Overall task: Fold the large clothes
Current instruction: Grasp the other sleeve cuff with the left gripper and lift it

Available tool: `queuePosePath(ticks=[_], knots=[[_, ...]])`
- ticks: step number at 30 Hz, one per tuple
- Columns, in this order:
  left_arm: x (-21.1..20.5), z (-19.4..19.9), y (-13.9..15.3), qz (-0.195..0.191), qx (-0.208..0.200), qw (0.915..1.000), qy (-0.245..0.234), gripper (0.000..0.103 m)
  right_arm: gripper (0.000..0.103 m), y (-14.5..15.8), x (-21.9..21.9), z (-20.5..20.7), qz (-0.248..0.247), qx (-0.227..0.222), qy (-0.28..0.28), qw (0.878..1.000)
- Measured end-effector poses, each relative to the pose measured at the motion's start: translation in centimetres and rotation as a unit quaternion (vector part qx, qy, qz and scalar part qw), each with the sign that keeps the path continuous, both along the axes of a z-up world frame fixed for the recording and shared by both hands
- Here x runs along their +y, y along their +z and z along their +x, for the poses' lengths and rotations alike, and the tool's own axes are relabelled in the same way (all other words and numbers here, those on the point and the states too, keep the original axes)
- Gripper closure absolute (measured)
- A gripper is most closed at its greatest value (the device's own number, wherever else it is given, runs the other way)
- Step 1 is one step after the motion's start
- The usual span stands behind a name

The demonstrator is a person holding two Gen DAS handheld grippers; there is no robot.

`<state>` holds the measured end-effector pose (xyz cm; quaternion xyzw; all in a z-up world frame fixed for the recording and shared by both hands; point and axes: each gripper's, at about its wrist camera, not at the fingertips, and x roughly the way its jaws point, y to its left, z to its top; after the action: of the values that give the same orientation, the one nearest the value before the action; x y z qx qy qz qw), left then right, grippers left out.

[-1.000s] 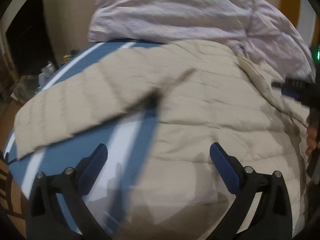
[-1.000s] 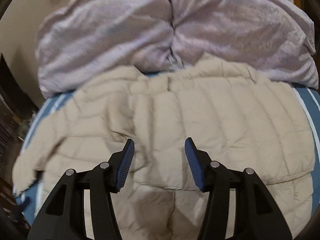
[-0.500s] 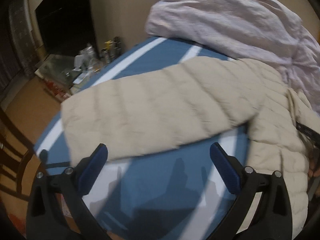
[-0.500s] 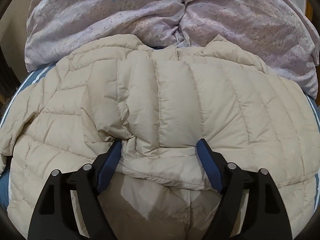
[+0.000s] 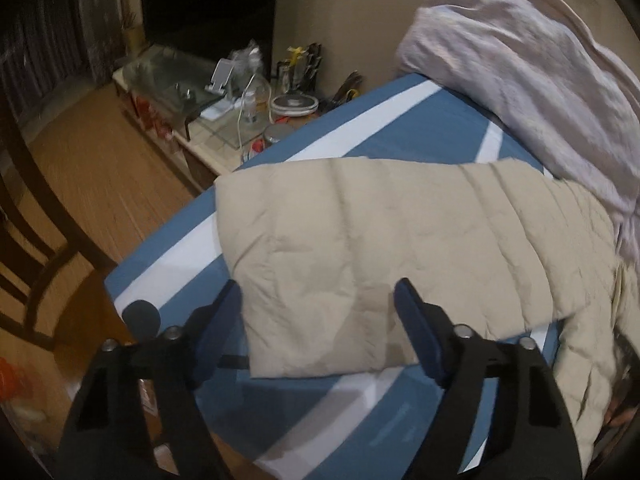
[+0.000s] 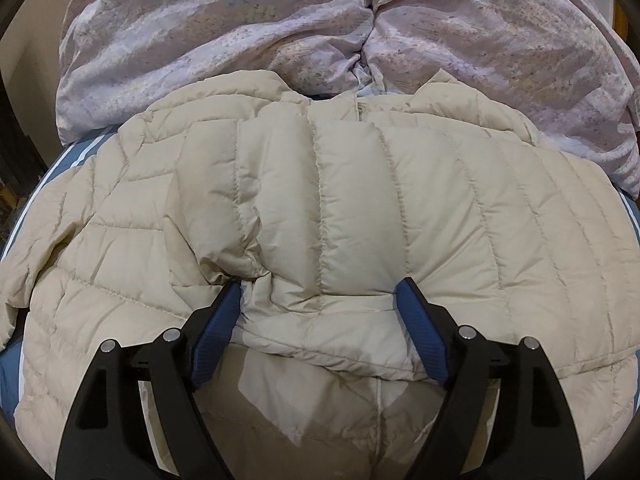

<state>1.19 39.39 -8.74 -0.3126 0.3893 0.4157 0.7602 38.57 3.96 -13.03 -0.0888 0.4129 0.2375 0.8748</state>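
A beige quilted down jacket (image 6: 400, 200) lies spread on a bed with a blue, white-striped sheet (image 5: 380, 128). One sleeve is folded across its body in the right wrist view. My right gripper (image 6: 320, 308) stands open over the folded sleeve's cuff, and a bunch of fabric sits between its blue pads. In the left wrist view the other sleeve (image 5: 360, 232) stretches flat towards the bed's left edge. My left gripper (image 5: 316, 312) hovers at that sleeve's cuff end with its jaws closing; the cuff lies between them and the pads are not pressing on it.
A crumpled lilac duvet (image 6: 280, 32) is piled at the head of the bed behind the jacket. Left of the bed stands a low side table (image 5: 208, 120) crowded with jars and bottles. A dark wooden chair (image 5: 36, 240) stands on the wooden floor.
The left gripper swept left from the jacket body to the outstretched sleeve's cuff, and its jaws narrowed. The right gripper's jaws widened around the folded sleeve and settled slightly lower.
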Motion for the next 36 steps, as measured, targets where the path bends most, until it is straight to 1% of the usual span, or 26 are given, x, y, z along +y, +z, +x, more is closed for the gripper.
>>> queuePosePath(ticks=[2,3,6,7,8,10,11,14,16,18,19,22,28,33,36], knots=[[0.3,-0.3,-0.2,-0.008,-0.005,0.9999,0.008,0.03,0.021,0.0,0.0,0.0,0.002,0.0,0.0,1.0],[0.5,-0.4,-0.3,-0.011,-0.006,0.9999,0.011,0.032,0.021,0.0,0.0,0.0,0.001,0.0,0.0,1.0],[0.9,-0.5,-0.9,-0.018,-0.004,0.9996,0.021,0.044,0.021,0.0,0.0,0.0,0.002,0.0,0.0,1.0],[0.9,-0.6,-0.8,-0.012,-0.004,0.9996,0.025,0.048,0.021,0.0,0.0,0.0,0.002,0.0,-0.001,1.0],[0.9,-0.5,-0.9,-0.011,-0.002,0.9996,0.027,0.049,0.021,0.0,0.0,-0.1,0.003,0.0,-0.001,1.0],[0.9,-0.4,-0.9,-0.006,0.001,0.9995,0.032,0.059,0.021,0.0,0.0,-0.1,0.002,-0.001,-0.001,1.0],[0.9,-0.3,-0.9,-0.005,0.001,0.9994,0.034,0.062,0.021,0.0,0.0,-0.1,0.002,-0.001,-0.001,1.0],[1.0,-0.2,-0.9,-0.006,-0.007,0.9991,0.043,0.075,0.021,0.0,0.0,-0.1,0.002,0.0,-0.001,1.0],[1.1,-0.1,-0.9,-0.011,-0.015,0.9989,0.043,0.09,0.021,0.0,0.0,0.0,0.002,0.0,-0.001,1.0],[1.0,0.3,-0.7,-0.011,-0.014,0.999,0.041,0.096,0.021,0.0,0.0,0.0,0.001,0.001,-0.001,1.0],[0.9,0.5,-0.5,-0.008,-0.011,0.9991,0.039,0.098,0.021,0.0,0.0,-0.1,0.0,0.001,-0.001,1.0],[0.4,1.3,0.7,-0.001,-0.015,0.9995,0.029,0.099,0.022,0.1,0.0,-0.1,-0.005,0.004,-0.001,1.0],[-1.8,4.2,5.0,0.022,-0.053,0.9983,-0.014,0.1,0.021,0.6,-0.4,-0.3,-0.002,0.02,0.001,1.0],[-5.5,8.3,8.6,0.036,-0.09,0.9926,-0.074,0.1,0.021,1.3,-1.5,-0.6,0.016,0.041,0.005,0.999],[-8.3,11.3,10.2,0.034,-0.115,0.986,-0.116,0.1,0.016,2.1,-2.8,-1.0,0.035,0.052,0.005,0.998]])
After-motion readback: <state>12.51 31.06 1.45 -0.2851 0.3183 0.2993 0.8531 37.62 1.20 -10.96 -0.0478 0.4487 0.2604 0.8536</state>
